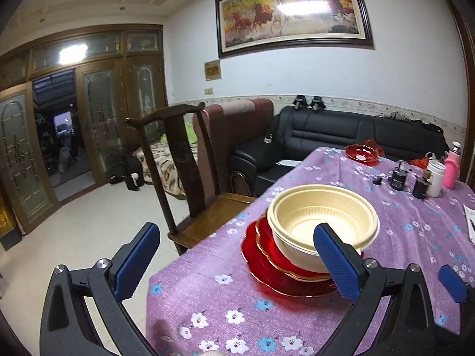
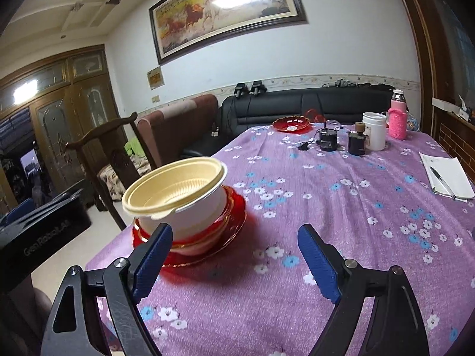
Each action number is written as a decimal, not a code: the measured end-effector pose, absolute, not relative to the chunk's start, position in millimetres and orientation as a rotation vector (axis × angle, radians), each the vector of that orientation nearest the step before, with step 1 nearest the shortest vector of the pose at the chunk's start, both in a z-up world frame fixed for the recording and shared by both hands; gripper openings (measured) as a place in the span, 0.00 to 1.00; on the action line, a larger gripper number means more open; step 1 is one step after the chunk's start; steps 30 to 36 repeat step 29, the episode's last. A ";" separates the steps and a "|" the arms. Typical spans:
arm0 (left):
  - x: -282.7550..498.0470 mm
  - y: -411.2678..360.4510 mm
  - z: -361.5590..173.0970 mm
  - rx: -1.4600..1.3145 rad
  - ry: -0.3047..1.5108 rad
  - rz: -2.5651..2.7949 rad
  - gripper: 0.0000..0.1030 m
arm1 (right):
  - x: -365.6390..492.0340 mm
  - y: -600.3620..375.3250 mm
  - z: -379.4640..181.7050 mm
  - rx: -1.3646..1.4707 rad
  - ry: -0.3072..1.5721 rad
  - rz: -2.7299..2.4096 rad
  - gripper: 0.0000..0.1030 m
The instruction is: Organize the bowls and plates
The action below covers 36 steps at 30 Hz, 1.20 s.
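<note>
In the left wrist view, the left gripper (image 1: 237, 264) fills the bottom of the frame, its blue-padded fingers (image 1: 135, 262) spread wide with nothing between them. Its left finger hangs over the pale tiled floor (image 1: 89, 222), its right finger in front of the stack. Right of centre, the cream round plastic bowl (image 1: 323, 222) sits nested in a white bowl, on shallow red glass plates with gold rims (image 1: 279, 270), near the left edge of the table with the purple flowered cloth (image 1: 400, 237). A dark wooden chair (image 1: 178, 154) stands just beside that edge. In the upper right, a second red glass dish (image 1: 360, 154) lies at the table's far end, well apart from the stack, near a white cup (image 1: 436, 175) and a pink bottle (image 1: 451, 169).

In the right wrist view, the same bowl (image 2: 175, 190) and red plates (image 2: 234, 213) sit at centre left, the bowl tilted. The right gripper (image 2: 234, 261) is at the bottom, jaws wide apart and empty over bare cloth; its left finger overlaps the plates in the picture, but whether it touches them I cannot tell. At far right lies a white notebook with a pen (image 2: 448, 178).
</note>
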State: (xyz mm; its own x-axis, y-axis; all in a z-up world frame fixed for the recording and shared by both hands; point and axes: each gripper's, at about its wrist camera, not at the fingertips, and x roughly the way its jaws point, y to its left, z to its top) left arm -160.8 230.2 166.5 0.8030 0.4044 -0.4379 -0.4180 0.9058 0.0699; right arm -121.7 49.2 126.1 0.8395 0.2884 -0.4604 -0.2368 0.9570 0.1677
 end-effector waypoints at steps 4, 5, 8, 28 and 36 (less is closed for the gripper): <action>-163.7 232.0 164.9 -0.044 0.462 0.424 1.00 | -126.7 58.6 124.9 0.064 0.490 0.291 0.87; -164.4 233.3 164.6 -0.051 0.462 0.418 1.00 | -127.8 61.0 124.8 0.054 0.486 0.293 0.87; -163.4 236.4 161.4 -0.073 0.476 0.401 1.00 | -130.0 68.9 124.0 0.023 0.483 0.308 0.87; -161.2 280.6 145.5 -0.212 0.518 0.366 1.00 | -127.5 97.2 105.5 -0.058 0.522 0.394 0.87; -162.0 279.8 145.6 -0.201 0.513 0.368 1.00 | -126.1 96.3 105.1 -0.056 0.524 0.393 0.87</action>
